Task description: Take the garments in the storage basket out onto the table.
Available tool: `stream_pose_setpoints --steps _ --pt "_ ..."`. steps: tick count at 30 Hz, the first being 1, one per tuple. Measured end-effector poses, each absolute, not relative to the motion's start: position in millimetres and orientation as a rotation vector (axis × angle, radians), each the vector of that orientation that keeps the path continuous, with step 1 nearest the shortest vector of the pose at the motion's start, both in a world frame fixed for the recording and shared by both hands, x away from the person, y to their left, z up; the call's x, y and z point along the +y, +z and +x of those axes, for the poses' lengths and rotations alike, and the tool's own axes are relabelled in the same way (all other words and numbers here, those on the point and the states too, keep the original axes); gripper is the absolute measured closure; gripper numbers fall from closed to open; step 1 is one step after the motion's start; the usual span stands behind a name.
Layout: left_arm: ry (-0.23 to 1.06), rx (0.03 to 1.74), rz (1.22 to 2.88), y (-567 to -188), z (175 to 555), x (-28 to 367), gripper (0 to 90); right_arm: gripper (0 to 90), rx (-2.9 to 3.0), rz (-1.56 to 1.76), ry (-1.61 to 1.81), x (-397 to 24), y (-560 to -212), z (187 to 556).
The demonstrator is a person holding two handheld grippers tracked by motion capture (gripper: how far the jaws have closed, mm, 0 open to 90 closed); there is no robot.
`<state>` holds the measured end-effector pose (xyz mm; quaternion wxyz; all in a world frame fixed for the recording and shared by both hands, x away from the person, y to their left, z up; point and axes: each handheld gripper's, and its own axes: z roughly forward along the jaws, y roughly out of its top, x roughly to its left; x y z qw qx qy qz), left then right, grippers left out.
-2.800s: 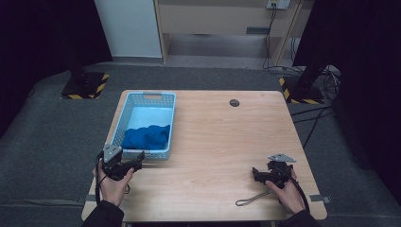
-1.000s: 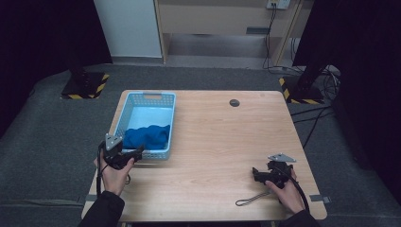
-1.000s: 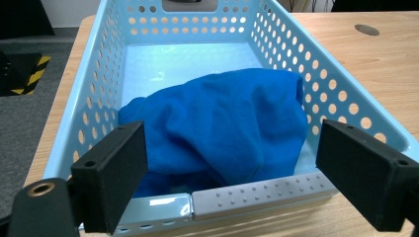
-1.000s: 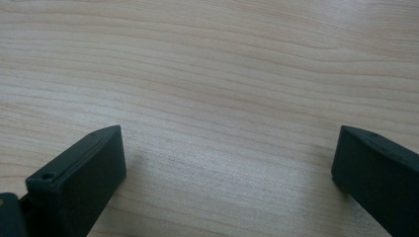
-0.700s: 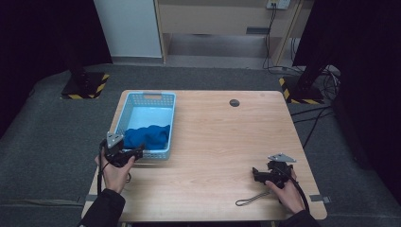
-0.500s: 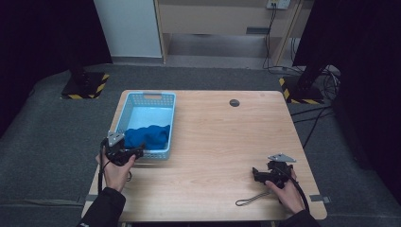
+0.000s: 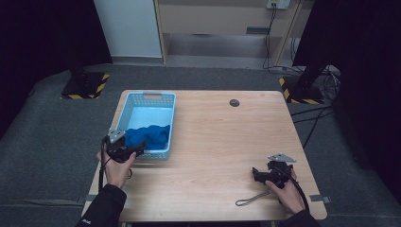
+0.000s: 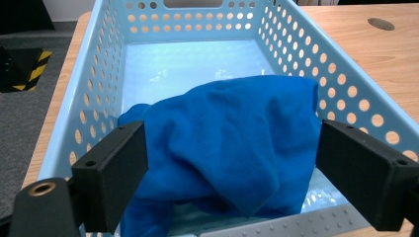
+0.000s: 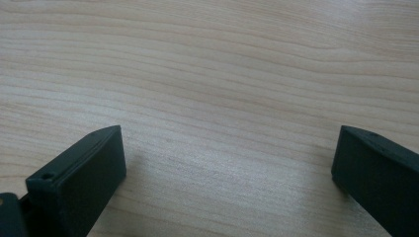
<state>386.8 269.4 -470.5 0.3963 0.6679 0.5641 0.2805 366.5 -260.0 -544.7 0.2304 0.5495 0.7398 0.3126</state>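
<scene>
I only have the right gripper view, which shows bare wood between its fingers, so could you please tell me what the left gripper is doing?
Observer: The left gripper is open at the near end of a light blue basket, fingers astride a blue cloth.
Operator: Thank you. Is the cloth inside the basket?
Observer: Yes, bunched at its near end; the far half of the floor is bare.
Operator: And is anything near my right gripper?
Observer: The right gripper sits near the table's near right corner, its cable looped beside it.

A lab-like test space: black curtains (image 7: pixel 42 38), hazard-striped stand bases (image 7: pixel 85 87), lone wooden table (image 7: pixel 222 142).
</scene>
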Motion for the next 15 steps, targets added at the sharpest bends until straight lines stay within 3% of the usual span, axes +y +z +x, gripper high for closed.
stream_pose_setpoints --steps 15 --pt "0.677 1.443 1.718 -473 399 268 11.8 0.4 2.035 1.511 0.860 -260 -545 367"
